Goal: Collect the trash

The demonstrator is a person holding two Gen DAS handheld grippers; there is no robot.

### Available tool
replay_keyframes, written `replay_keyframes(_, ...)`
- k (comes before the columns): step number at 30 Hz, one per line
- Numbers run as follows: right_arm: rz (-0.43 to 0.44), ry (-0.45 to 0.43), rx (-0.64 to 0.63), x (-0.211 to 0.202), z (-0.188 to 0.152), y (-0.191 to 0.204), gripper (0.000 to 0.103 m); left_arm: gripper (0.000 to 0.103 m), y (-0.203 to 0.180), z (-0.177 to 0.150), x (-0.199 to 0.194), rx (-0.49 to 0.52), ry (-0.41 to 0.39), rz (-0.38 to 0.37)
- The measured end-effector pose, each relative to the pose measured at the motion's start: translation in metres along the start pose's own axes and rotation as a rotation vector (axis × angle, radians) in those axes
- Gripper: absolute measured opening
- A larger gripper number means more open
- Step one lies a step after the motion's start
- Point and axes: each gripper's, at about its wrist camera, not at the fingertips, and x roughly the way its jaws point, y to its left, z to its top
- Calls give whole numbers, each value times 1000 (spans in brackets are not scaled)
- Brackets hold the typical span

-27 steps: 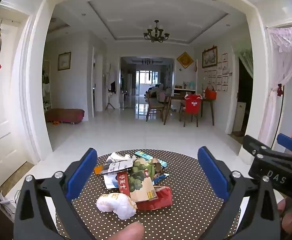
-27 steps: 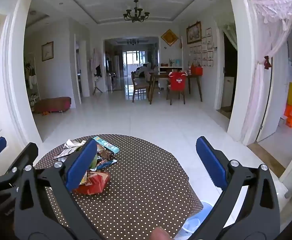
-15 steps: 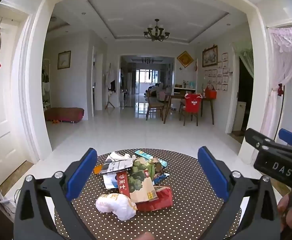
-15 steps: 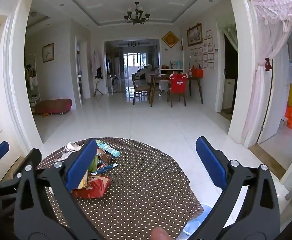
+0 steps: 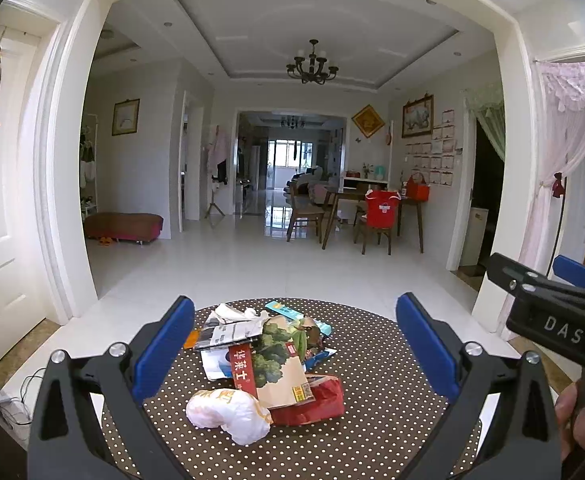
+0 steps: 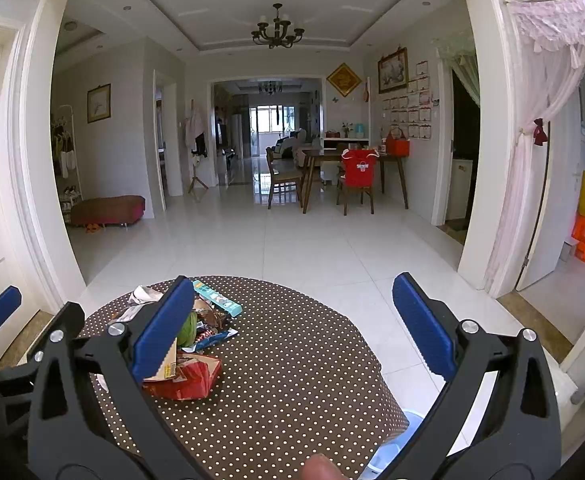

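A pile of trash (image 5: pixel 270 354) lies on a round table with a brown polka-dot cloth (image 5: pixel 372 400): a crumpled white bag (image 5: pixel 228 414), a red wrapper (image 5: pixel 312 402), a paper packet printed with vegetables (image 5: pixel 278 368), newspaper (image 5: pixel 228 330) and a teal wrapper (image 5: pixel 282 311). My left gripper (image 5: pixel 294 354) hovers open in front of the pile, nothing between its blue pads. My right gripper (image 6: pixel 292 332) is open over the table's right part; the pile (image 6: pixel 190 344) sits behind its left finger. Each gripper shows at the edge of the other's view.
A pale blue bin (image 6: pixel 396 444) peeks out below the table's right edge. White tiled floor (image 6: pixel 312 248) stretches beyond the table to a dining table with chairs (image 6: pixel 352 176). A low red bench (image 5: pixel 124 226) stands at the left wall. A curtained doorway (image 6: pixel 532 140) is at the right.
Both grippers have stayed open and almost still. The right gripper drifted slightly, so the pile sits a little more to the right in its view; a fingertip left the left view's bottom edge.
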Motion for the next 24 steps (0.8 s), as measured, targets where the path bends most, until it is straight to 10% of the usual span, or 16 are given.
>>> replay_keyframes(24,-1,25,-25,21,-8,17,97,99,10,-9,12,-18,19,-3)
